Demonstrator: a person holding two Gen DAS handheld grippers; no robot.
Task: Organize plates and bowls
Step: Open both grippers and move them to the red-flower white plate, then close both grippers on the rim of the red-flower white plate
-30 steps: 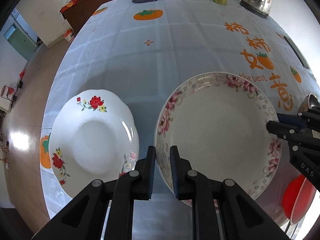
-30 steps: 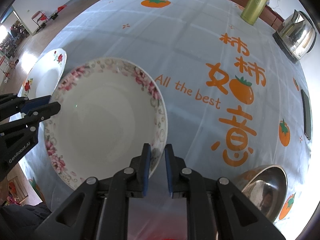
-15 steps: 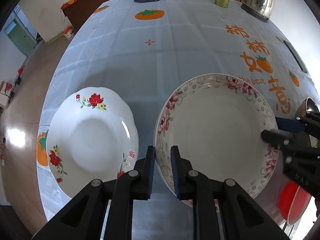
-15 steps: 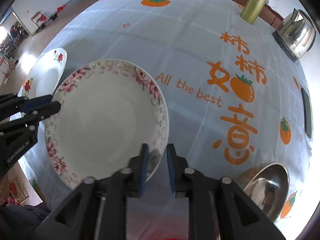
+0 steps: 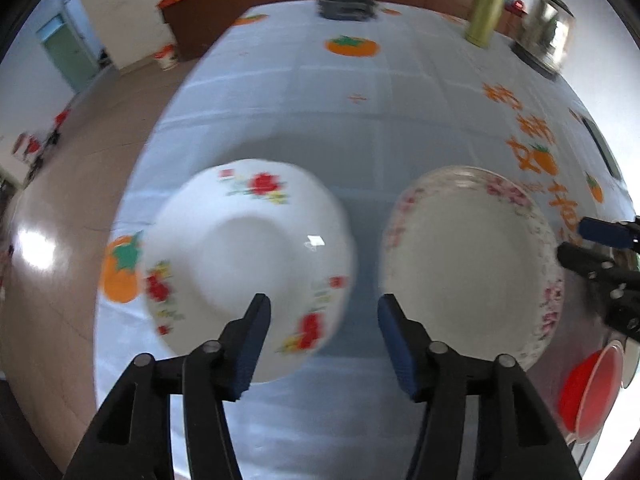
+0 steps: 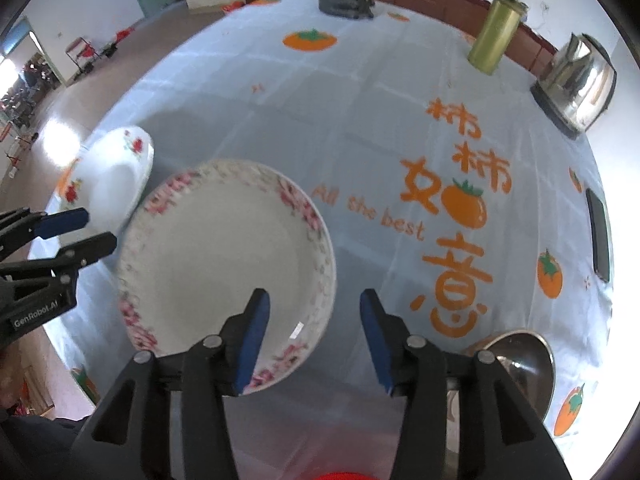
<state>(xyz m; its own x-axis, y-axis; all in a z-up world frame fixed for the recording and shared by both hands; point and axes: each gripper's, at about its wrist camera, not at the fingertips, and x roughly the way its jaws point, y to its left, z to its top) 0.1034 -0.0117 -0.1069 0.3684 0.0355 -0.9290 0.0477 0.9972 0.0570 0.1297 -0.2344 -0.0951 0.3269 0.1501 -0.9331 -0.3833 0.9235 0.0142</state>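
**Both hand-held grippers let go of the pink-rimmed plate**

Left wrist view: the left hand-held gripper (image 5: 324,336) has just been opening; its jaws stand wide with nothing between them, above the gap between the red-flowered plate (image 5: 248,264) on the left and the pink-rimmed plate (image 5: 472,264) on the right. Both plates lie on the tabletop (image 5: 340,120). The right hand-held gripper (image 6: 314,336) has also just been opening and grips nothing, hanging over the pink-rimmed plate's near right rim.

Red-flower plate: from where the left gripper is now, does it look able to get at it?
Probably yes. The left gripper hangs open over the near rim of the red-flower plate, nothing between its fingers. The pink-rimmed plate lies apart to the side, out of the way.
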